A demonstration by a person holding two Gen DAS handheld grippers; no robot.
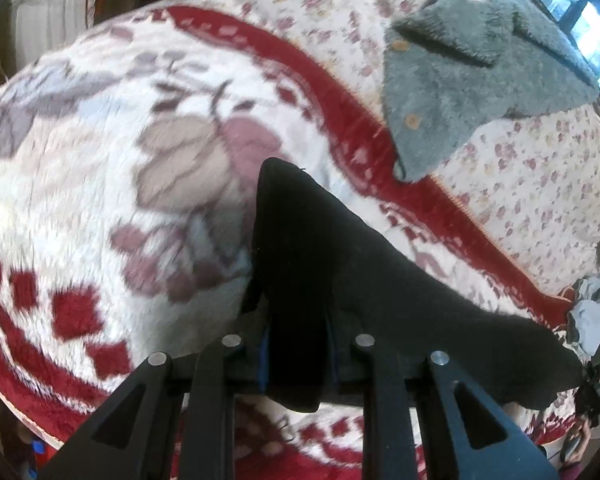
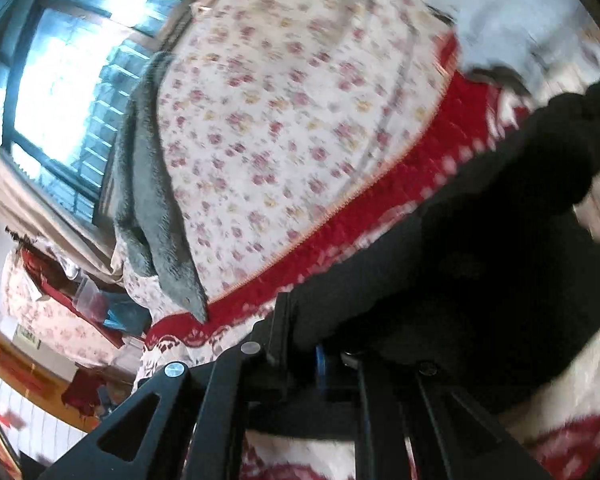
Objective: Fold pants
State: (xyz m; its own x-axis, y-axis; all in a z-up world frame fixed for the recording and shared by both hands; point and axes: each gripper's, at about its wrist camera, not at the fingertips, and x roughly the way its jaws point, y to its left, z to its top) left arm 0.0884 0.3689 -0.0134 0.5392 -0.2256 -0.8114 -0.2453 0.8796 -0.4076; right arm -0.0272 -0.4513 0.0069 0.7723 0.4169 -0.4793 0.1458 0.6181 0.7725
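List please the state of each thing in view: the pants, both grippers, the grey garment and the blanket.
Pants: black, held up off the blanket by both grippers.
Left gripper: shut on pants.
Right gripper: shut on pants.
Grey garment: lying flat, untouched.
Blanket: spread out under the pants.

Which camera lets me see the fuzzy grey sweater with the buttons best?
The left wrist view. There the fuzzy grey sweater lies spread on the flowery bedspread, showing its collar and buttons. The right wrist view shows the sweater only edge-on and blurred, as a narrow grey strip near the window, with no buttons clear.
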